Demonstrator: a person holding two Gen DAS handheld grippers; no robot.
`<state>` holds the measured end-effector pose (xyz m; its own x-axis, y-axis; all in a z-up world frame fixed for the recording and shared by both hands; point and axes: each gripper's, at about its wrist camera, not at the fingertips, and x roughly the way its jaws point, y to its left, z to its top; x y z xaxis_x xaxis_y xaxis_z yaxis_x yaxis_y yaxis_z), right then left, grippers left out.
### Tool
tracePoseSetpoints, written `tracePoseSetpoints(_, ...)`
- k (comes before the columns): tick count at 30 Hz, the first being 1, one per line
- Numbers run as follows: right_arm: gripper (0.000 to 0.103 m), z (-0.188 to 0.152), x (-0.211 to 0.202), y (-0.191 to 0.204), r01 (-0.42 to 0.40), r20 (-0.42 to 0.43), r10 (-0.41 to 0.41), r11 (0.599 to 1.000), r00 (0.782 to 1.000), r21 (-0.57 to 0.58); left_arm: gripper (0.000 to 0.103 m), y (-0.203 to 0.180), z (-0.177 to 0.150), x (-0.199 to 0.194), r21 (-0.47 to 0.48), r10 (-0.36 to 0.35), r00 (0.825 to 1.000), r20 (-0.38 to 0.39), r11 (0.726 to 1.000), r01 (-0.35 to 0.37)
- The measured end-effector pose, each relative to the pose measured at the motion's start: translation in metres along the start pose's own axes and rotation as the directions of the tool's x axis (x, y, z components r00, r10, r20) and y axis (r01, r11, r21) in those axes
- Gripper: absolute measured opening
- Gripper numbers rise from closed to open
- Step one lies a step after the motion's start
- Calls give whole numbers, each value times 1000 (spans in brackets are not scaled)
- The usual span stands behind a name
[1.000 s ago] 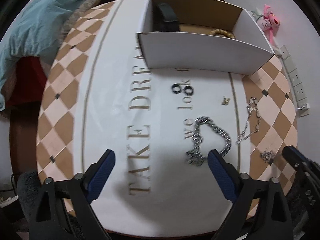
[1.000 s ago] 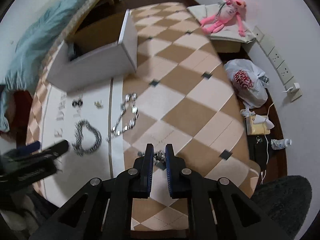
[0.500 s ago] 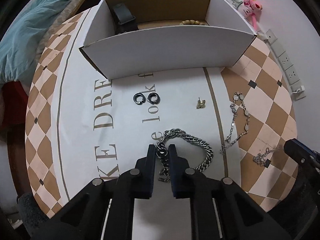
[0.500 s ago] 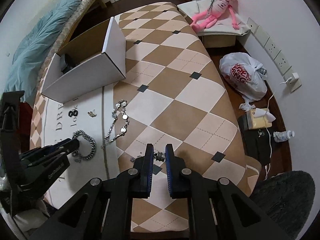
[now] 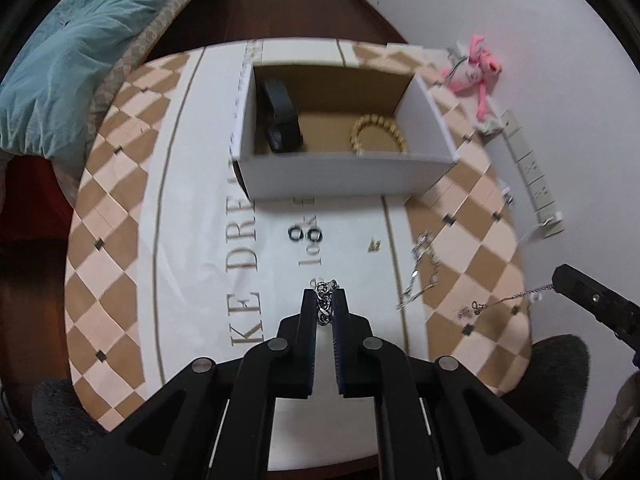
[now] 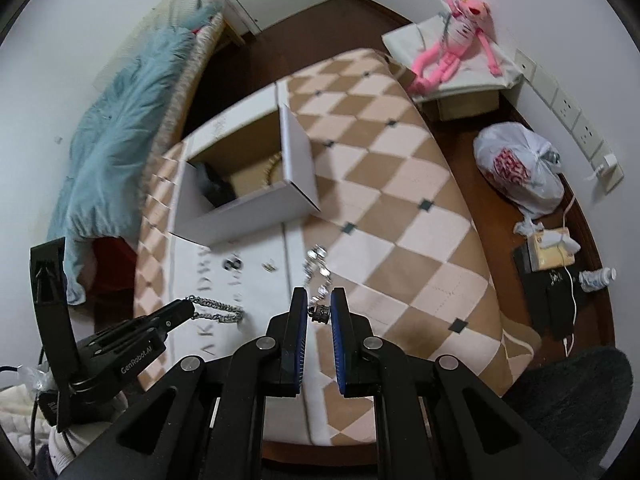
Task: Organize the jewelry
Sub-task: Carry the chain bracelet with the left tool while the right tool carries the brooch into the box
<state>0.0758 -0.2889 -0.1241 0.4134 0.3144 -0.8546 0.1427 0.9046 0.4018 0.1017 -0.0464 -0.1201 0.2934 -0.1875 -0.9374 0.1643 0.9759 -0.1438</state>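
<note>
My left gripper (image 5: pixel 325 296) is shut on a thick silver chain (image 5: pixel 325 307), lifted off the white table runner (image 5: pixel 192 248); the chain (image 6: pixel 218 309) dangles from the left gripper (image 6: pixel 186 305) in the right wrist view. My right gripper (image 6: pixel 319 296) is shut on a thin silver necklace (image 6: pixel 319 313), whose strand (image 5: pixel 500 302) hangs from the right gripper (image 5: pixel 560 278). On the cloth lie two black rings (image 5: pixel 305 234), a small gold earring (image 5: pixel 374 245) and a stone-link necklace (image 5: pixel 424 268). The open cardboard box (image 5: pixel 348 176) holds a black band (image 5: pixel 280 116) and a gold bead bracelet (image 5: pixel 378 134).
The checkered tablecloth (image 6: pixel 400 216) covers a round table with its edge close below both grippers. A teal blanket (image 6: pixel 120 128) lies on a bed to the left. A pink plush (image 6: pixel 452 52), a plastic bag (image 6: pixel 516 172) and a power strip (image 5: pixel 532 176) are off to the right.
The left gripper's jaws closed on the thick chain and lifted it off the cloth. Both grippers rose, and the thin necklace came up with the right one.
</note>
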Motion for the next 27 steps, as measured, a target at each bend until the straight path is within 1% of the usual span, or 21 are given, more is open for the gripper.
tracePoseSetpoints(5,12,28,-27,21,-47,47,49,998,998,-44,4,0,26,-29,-5,-54,997,53,999,54)
tracePoseSetpoints(9,12,58,-42,45,-63,92,73,992,993,-106,4,4,57,-44,-8,-94,991,91,995,96)
tracePoseSetpoints(13,12,94,-41,73,-58,125,81,983,989,-175,4,11,96,-48,-12,-101,987,123,995,103)
tracePoseSetpoints(16,12,119,-29,89,-52,118,79,976,990,-211,4,16,118,-38,-9,-80,990,117,997,82)
tracePoseSetpoints(19,12,142,-5,102,-41,80,62,970,995,-240,4,22,135,-22,-13,-73,994,83,997,74)
tracePoseSetpoints(23,12,163,32,110,-17,23,24,965,999,-261,4,28,148,-2,-23,-77,996,36,997,77)
tracePoseSetpoints(27,12,178,70,110,3,-42,-15,965,999,-261,6,31,154,10,-48,-70,997,12,996,70)
